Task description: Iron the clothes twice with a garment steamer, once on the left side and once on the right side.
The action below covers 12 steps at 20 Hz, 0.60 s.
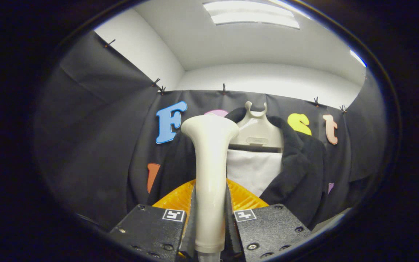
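Note:
My gripper (210, 214) is shut on the cream-white garment steamer (209, 174), both fingers pressing its handle from either side. The steamer stands upright between the fingers, its flared head (209, 127) raised toward the garment. Beyond it hangs a black fuzzy jacket (300, 171) on a cream hanger (256, 133), open at the front over a white panel (253, 169). The steamer head is in front of the jacket's left half, near the collar. Whether the head touches the cloth is hidden from me.
The booth's black cloth wall (96, 145) runs behind and to both sides of the jacket. Above it are a white wall and a ceiling light (253, 14). An orange ribbed part (246, 198) sits just behind the fingers.

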Each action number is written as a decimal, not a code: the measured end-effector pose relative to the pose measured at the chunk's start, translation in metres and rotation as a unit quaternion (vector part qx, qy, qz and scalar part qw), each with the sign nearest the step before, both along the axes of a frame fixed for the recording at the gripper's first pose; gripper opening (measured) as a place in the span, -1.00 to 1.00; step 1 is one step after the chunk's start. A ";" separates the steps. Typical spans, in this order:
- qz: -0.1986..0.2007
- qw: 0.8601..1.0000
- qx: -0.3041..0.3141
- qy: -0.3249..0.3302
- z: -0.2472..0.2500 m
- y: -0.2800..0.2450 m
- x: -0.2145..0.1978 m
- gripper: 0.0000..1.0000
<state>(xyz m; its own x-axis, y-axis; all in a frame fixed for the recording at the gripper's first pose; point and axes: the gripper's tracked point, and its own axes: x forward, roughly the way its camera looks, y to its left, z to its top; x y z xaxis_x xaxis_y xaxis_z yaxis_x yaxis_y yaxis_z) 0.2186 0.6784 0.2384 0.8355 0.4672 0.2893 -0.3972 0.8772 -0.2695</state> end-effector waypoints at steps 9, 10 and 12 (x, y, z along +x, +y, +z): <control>-0.007 1.000 -0.012 0.024 -0.048 -0.023 -0.004 -0.28; -0.011 1.000 -0.015 0.025 -0.053 -0.026 -0.005 -0.28; -0.008 0.999 -0.021 0.033 -0.066 -0.027 -0.009 -0.28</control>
